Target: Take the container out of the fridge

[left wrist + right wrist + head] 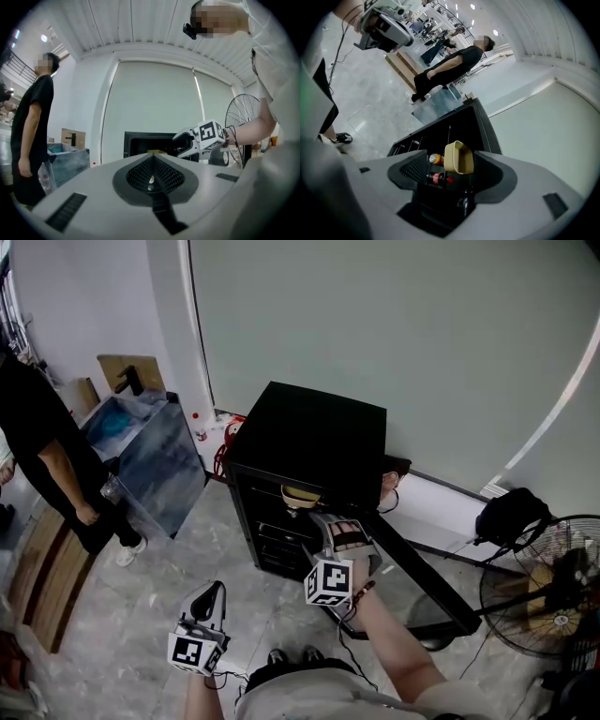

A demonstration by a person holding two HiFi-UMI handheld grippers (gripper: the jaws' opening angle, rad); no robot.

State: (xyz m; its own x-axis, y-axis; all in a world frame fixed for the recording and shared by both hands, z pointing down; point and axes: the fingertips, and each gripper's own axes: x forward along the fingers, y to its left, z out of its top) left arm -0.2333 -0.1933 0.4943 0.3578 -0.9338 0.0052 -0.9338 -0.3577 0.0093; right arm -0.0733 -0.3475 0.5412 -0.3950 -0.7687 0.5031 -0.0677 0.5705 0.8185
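left gripper [214,590] hangs low, jaws closed on nothing; right gripper [319,519], jaws wide, faces the beige container [458,157] on the open fridge's [309,432] top shelf, judged light, stiff, smooth plastic, best pinched across one rim wall.

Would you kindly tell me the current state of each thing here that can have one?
Black mini fridge: glass door swung wide open.
Beige plastic container: inside the fridge on the top shelf, not gripped.
Right gripper: jaws apart, lined up on the container.
Left gripper: jaws together, empty, held low away from the fridge.
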